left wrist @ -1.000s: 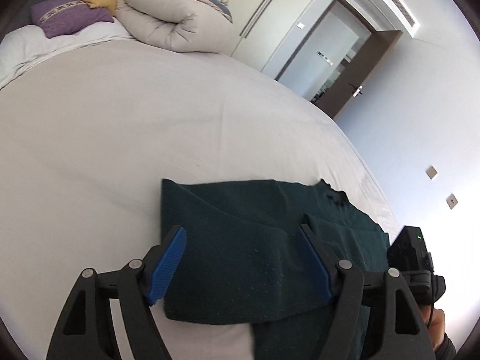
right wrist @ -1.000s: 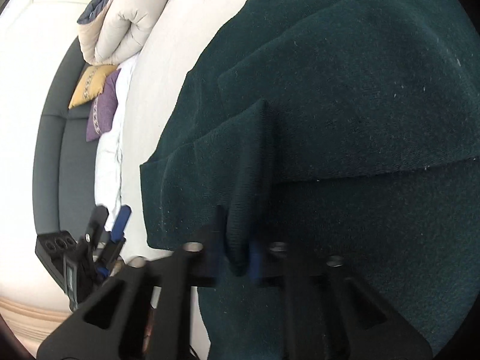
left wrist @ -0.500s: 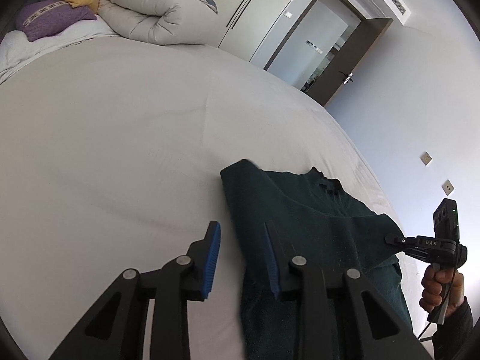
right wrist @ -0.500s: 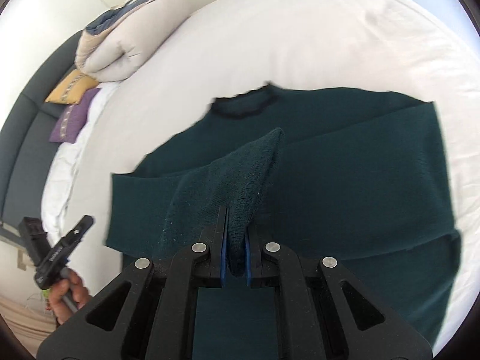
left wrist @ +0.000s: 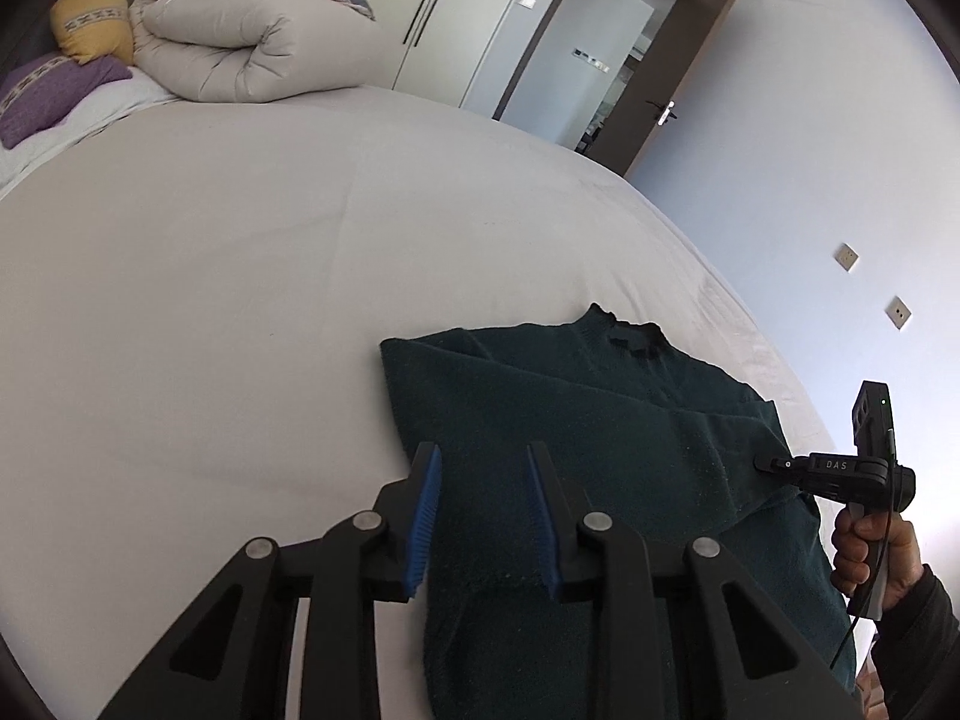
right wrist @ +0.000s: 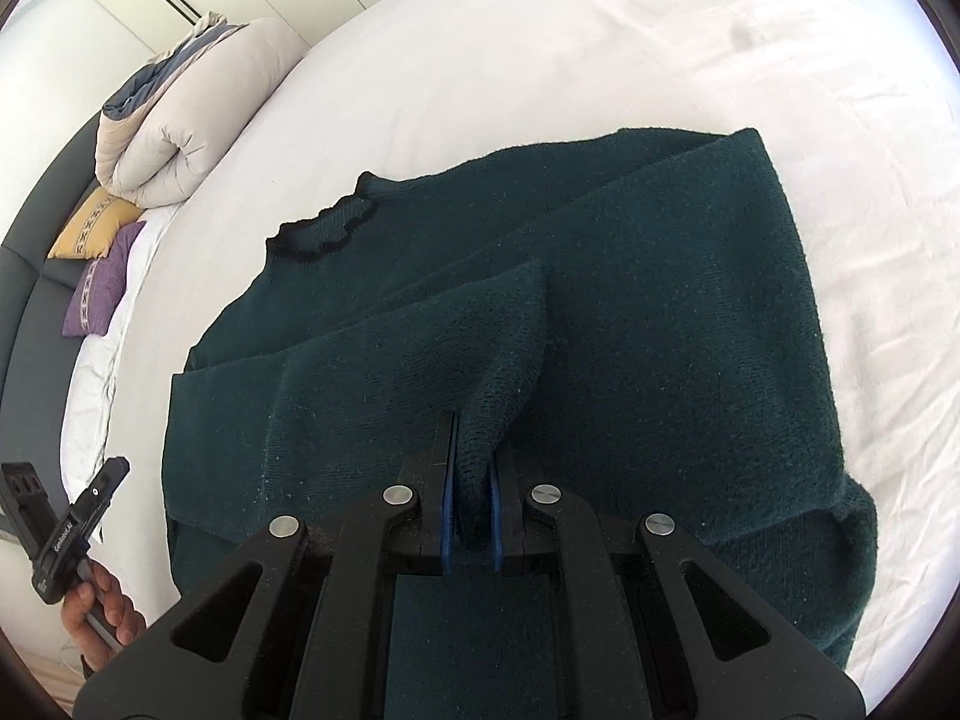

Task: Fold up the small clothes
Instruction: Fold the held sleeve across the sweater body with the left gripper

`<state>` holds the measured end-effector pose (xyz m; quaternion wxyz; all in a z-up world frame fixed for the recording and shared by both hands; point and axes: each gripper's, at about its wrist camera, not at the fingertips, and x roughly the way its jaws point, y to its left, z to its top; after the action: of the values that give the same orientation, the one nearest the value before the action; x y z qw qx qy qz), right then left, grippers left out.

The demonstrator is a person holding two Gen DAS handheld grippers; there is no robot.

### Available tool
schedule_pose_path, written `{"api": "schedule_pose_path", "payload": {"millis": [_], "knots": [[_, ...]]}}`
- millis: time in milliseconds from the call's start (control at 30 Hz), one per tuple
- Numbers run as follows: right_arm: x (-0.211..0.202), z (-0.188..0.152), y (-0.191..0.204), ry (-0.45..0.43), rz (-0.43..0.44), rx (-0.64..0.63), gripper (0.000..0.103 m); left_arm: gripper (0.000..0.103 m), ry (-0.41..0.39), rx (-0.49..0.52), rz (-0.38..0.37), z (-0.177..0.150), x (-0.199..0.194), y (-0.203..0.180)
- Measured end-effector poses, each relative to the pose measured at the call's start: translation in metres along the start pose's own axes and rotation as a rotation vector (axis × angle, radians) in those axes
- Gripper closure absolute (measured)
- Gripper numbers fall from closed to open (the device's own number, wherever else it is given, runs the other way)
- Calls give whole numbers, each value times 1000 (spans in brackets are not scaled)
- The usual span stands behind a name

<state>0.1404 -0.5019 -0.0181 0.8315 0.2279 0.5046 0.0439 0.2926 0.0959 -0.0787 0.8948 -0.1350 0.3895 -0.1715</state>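
Dark green sweater point(right wrist: 660, 324): flat on white bed point(left wrist: 210, 300), collar pointing far, long axis near-to-far. Right gripper point(right wrist: 469, 480): clenched on a raised fold of its knit. Left gripper point(left wrist: 483, 516): partly parted, empty, above left edge. Far left: rolled duvet point(left wrist: 240, 42), yellow and purple cushions. Lettering "DAS".

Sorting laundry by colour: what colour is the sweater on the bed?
Dark green sweater, with a darker neckline trim; clearest in the right wrist view.
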Motion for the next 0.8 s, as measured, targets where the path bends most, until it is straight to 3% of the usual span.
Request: {"api": "schedule_pose_path", "payload": {"millis": [133, 333, 500, 700, 800], "knots": [[8, -5, 40, -10, -20, -47, 95, 73, 32, 82, 14, 2, 26, -20], [8, 0, 49, -23, -56, -70, 95, 73, 138, 115, 62, -19, 64, -20], [14, 0, 50, -36, -95, -91, 95, 79, 137, 107, 76, -23, 64, -15], [22, -7, 47, -29, -103, -100, 95, 79, 138, 117, 106, -27, 63, -16], [14, -7, 41, -13, -123, -35, 93, 79, 138, 117, 107, -28, 65, -16]]}}
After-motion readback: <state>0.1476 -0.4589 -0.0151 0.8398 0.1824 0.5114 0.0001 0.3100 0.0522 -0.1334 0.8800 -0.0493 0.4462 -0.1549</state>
